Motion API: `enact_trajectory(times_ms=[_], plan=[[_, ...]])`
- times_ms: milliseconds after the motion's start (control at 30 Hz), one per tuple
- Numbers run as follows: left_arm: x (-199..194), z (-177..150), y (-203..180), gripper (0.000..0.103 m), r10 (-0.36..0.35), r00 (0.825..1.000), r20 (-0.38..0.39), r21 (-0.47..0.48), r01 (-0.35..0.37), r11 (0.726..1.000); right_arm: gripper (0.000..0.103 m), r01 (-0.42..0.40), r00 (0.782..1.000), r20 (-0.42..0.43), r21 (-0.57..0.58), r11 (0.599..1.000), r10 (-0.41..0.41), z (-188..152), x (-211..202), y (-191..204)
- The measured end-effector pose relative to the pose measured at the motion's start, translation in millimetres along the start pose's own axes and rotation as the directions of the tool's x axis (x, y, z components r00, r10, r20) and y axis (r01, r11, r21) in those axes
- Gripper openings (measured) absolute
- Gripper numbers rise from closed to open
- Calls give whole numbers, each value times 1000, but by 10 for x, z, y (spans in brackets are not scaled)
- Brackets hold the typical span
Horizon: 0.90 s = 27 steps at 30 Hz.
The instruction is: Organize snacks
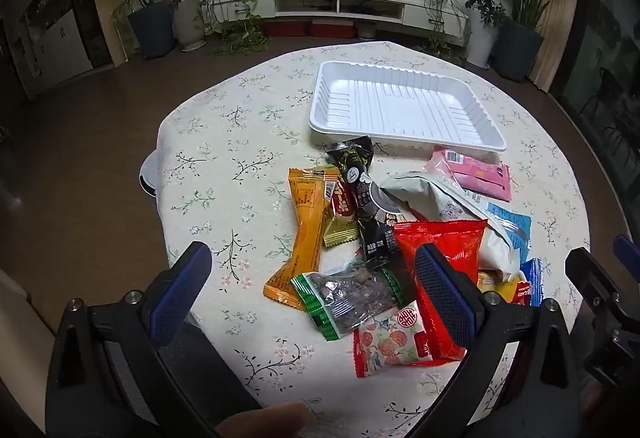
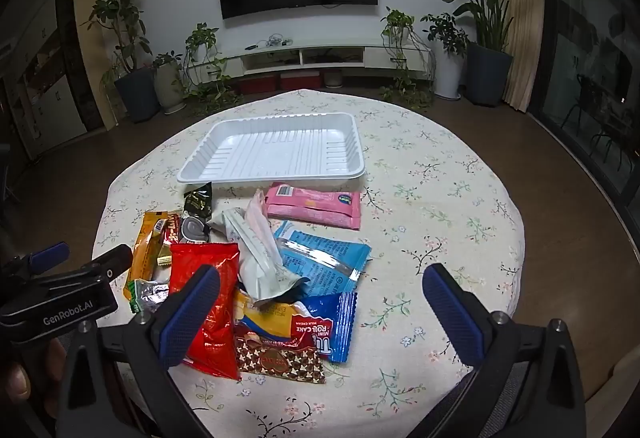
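A heap of wrapped snacks lies on a round table with a floral cloth (image 1: 224, 166). An empty white tray (image 1: 404, 106) (image 2: 276, 150) stands just beyond it. In the heap are an orange packet (image 1: 306, 234), a clear green-edged packet (image 1: 352, 298), a red packet (image 1: 440, 238) (image 2: 206, 298), a pink packet (image 2: 316, 208), a light-blue packet (image 2: 324, 262) and a blue roll-cake packet (image 2: 324, 326). My left gripper (image 1: 316, 278) hovers open above the heap's left part, nothing between its pads. My right gripper (image 2: 320, 302) hangs open over the right part, holding nothing.
The other gripper's body juts in at the right edge of the left wrist view (image 1: 600, 294) and at the left edge of the right wrist view (image 2: 60, 290). Bare cloth (image 2: 440, 206) spreads right of the heap. Potted plants (image 2: 132, 50) and a TV cabinet (image 2: 304, 58) stand beyond.
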<state>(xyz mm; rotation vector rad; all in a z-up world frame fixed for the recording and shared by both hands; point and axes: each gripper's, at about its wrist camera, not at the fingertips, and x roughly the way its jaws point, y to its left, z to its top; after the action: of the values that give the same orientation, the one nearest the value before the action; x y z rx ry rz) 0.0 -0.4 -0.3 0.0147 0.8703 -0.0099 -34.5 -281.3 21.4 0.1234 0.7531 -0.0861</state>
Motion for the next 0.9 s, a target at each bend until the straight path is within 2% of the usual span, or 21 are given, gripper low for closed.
enact_trajectory(times_ms=[900], plan=[[31, -53, 27, 103, 3, 1000, -14, -2, -3, 1000, 103, 0, 1000, -4, 1, 1000, 0, -27, 9, -2]])
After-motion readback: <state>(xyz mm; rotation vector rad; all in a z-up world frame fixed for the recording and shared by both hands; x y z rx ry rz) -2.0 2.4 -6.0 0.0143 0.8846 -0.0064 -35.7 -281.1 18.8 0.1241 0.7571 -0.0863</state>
